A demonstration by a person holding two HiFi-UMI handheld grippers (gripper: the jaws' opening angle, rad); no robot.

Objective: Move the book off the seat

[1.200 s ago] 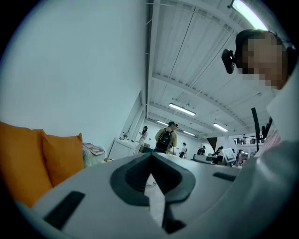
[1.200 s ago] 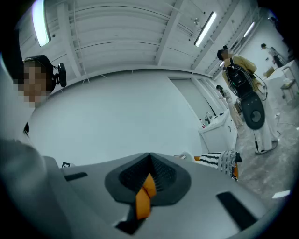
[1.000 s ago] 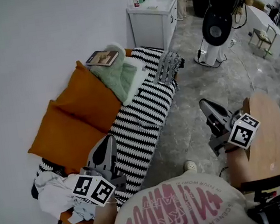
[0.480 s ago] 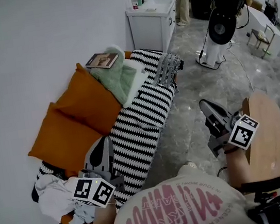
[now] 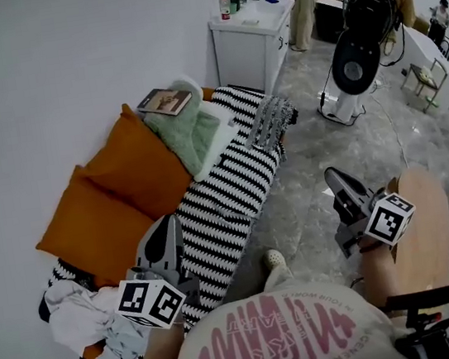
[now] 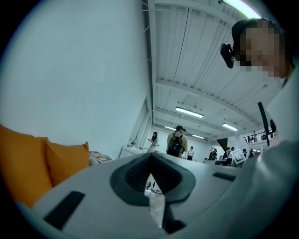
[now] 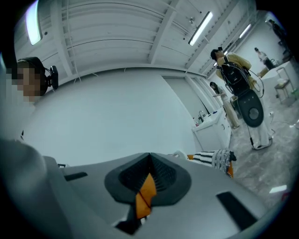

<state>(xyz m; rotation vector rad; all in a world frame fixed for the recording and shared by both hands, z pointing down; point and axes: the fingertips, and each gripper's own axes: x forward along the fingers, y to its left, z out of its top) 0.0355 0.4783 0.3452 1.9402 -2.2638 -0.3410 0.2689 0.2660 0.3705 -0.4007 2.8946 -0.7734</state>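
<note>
The book [image 5: 166, 101] lies flat on a green folded blanket [image 5: 188, 130] at the far end of the sofa seat, which is covered by a black-and-white striped throw [image 5: 226, 191]. My left gripper [image 5: 165, 225] is shut and empty over the near part of the throw, far short of the book. My right gripper [image 5: 334, 177] is shut and empty over the floor, to the right of the sofa. In the left gripper view the book [image 6: 99, 157] shows small beyond the orange cushions [image 6: 65, 158], past the shut left gripper [image 6: 150, 158]. The right gripper [image 7: 149, 158] faces the sofa's far end.
Two orange cushions [image 5: 134, 159] lean on the wall. A heap of white clothes [image 5: 73, 310] lies on the sofa's near end. A white cabinet [image 5: 250, 41] stands beyond the sofa. A wooden seat [image 5: 424, 228] is at my right. People and a white machine [image 5: 351, 72] stand further back.
The person has stepped a little towards the sofa, one shoe now further left on the floor. Both grippers moved along with the step and stay shut. The book has not moved.
</note>
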